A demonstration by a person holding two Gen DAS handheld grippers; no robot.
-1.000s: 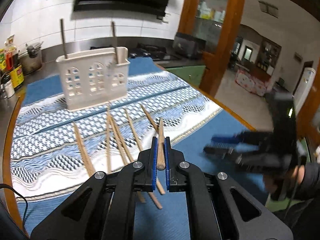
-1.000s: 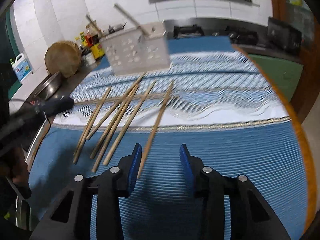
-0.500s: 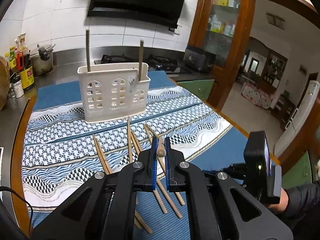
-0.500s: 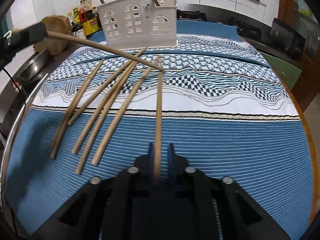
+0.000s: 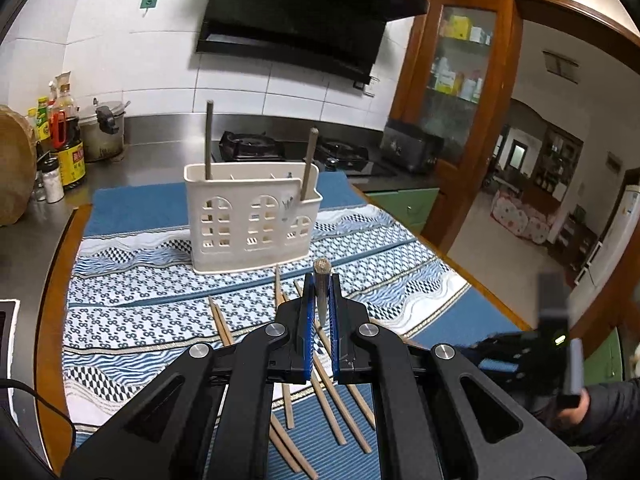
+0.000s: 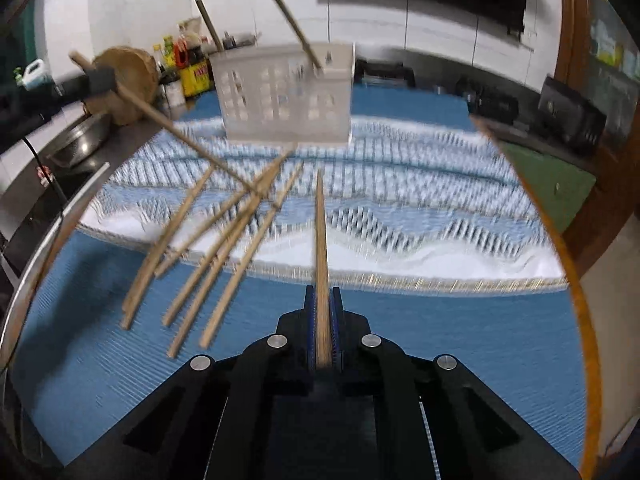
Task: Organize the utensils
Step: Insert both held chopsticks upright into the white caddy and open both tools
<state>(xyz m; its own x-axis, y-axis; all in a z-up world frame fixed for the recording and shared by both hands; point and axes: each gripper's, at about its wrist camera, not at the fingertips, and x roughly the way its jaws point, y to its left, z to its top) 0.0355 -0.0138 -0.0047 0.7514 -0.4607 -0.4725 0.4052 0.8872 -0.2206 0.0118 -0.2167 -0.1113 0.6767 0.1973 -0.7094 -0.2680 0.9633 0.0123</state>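
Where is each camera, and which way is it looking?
Left wrist view: on the left gripper, looking across the cloth to the white holder and stove; its jaws are shut on a chopstick; the right gripper shows blurred at right.
Right wrist view: on the right gripper, low over the cloth, facing the holder; its jaws are shut on a chopstick; the left gripper shows at left.
Shared: holder, cloth, loose chopsticks.

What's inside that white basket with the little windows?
Two chopsticks stand in the white basket: one at its left end, one at its right. Their lower ends are hidden behind the walls.
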